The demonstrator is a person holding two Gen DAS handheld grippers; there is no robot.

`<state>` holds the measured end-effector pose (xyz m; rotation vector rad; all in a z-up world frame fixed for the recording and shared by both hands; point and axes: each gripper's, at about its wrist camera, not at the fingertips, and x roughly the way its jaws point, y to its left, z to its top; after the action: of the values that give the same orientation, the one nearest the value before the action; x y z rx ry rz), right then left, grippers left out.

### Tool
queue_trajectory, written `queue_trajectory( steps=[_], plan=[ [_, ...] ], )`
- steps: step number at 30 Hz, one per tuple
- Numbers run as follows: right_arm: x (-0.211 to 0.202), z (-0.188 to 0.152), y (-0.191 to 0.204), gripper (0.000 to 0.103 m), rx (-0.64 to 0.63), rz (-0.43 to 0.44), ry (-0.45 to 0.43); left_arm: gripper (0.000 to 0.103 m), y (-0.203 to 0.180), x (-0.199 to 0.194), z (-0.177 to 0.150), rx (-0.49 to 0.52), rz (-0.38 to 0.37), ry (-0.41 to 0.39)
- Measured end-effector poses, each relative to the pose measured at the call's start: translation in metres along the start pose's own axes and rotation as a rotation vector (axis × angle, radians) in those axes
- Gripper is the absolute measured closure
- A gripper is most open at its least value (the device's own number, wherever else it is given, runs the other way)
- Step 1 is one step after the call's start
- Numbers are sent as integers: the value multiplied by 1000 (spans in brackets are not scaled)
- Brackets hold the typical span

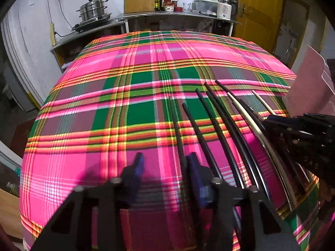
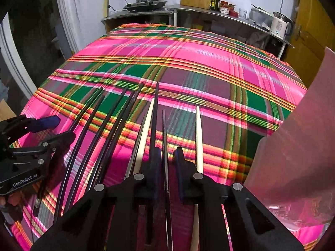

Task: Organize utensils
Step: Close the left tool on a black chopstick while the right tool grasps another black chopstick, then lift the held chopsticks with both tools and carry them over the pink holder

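Dark chopstick (image 2: 164, 138) between right hand-held gripper (image 2: 167, 156) pads — clamped.

Woven plaid cloth (image 1: 129, 96), glossy black chopsticks (image 1: 225, 121), matt cream chopsticks (image 2: 199, 138), translucent pink plastic organizer (image 2: 297, 138)

A row of chopsticks (image 2: 117, 125) lay side by side on a cloth-covered table (image 1: 125, 83), running away from both grippers. The left gripper (image 1: 165, 167) stood at the left end of the row, the right gripper (image 2: 167, 156) over its right part. An organizer tray (image 2: 293, 146) stood right of the chopsticks. Behind the table ran a counter (image 1: 167, 16) bearing a steamer pot (image 1: 93, 9), bottles (image 1: 158, 0) and a kettle (image 1: 224, 8).
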<state>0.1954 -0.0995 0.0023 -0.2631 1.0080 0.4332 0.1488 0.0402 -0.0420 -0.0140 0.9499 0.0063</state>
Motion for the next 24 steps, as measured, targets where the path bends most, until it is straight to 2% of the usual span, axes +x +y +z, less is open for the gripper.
queue_trajectory(
  steps=[2,4,11,24],
  plan=[
    [0,2,1,97,1,3,2,87,-2,1,3,8,-1,2],
    [-1,2,1,97,8,9,-5,93,-2,2,7,2,-8,10],
    [-28,3,0,97,35,32,-62,97,9,-14,12,-67,-73,-14],
    [-106,2,-3,97,68,68,-215,97,8,-102,30,-70,-134,-163]
  ],
)
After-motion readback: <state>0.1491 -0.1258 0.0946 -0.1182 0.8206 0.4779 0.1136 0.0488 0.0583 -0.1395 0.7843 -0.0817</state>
